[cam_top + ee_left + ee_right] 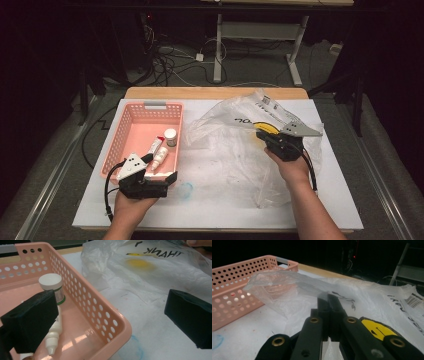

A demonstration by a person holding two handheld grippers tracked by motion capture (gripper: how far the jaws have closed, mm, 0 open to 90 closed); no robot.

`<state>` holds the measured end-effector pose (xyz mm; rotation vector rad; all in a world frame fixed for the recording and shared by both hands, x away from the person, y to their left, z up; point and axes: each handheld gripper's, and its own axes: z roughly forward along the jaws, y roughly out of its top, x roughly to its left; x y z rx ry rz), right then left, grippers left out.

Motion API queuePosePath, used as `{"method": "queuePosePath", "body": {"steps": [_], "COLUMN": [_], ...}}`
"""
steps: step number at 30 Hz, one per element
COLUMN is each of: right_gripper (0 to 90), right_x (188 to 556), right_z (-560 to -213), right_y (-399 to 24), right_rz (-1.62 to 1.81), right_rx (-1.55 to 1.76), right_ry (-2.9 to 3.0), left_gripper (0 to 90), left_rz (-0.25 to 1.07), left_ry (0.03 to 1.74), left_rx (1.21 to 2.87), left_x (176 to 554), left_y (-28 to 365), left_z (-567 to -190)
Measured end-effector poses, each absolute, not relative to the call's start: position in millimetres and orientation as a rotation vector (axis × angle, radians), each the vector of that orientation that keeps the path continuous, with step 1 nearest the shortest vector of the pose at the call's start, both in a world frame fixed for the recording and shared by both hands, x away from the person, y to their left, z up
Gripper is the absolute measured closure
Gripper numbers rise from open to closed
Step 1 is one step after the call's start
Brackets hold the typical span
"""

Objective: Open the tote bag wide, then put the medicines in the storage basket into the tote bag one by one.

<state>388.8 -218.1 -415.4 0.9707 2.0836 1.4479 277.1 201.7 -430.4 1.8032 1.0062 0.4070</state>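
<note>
A crumpled clear plastic bag (pixel 235 145) with black lettering and a yellow smiley face (pixel 377 328) lies on the right half of the white table. My right gripper (pixel 260 134) is shut on a fold of the plastic bag (pixel 294 290), which rises to a peak beyond its tips (pixel 327 298). My left gripper (pixel 161 168) stands open at the near right corner of a pink perforated basket (pixel 125 130). One jaw is over the basket and the other over the table, with the rim (pixel 120 325) between them and nothing gripped.
Inside the basket are a white-capped jar (pixel 52 285), a white dropper bottle (pixel 53 335) and a small tube (pixel 155 146). A blue smudge (pixel 186 190) marks the table (pixel 225 200) near the basket corner. Cables and desk legs (pixel 218 50) stand on the floor beyond the far edge.
</note>
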Motion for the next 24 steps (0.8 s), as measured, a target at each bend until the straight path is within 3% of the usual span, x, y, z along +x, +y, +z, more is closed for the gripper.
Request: {"method": "queuePosePath", "body": {"steps": [24], "right_gripper": [90.0], "right_x": [378.4], "right_z": [-387.5], "right_y": [-229.4], "right_rz": [1.553], "right_rx": [0.89], "right_ry": [2.008], "left_gripper": [0.0], "left_rz": [0.491], "left_ry": [1.143], "left_rx": [1.753], "left_x": [295.1], "left_y": [234.3], "left_z": [-422.2]}}
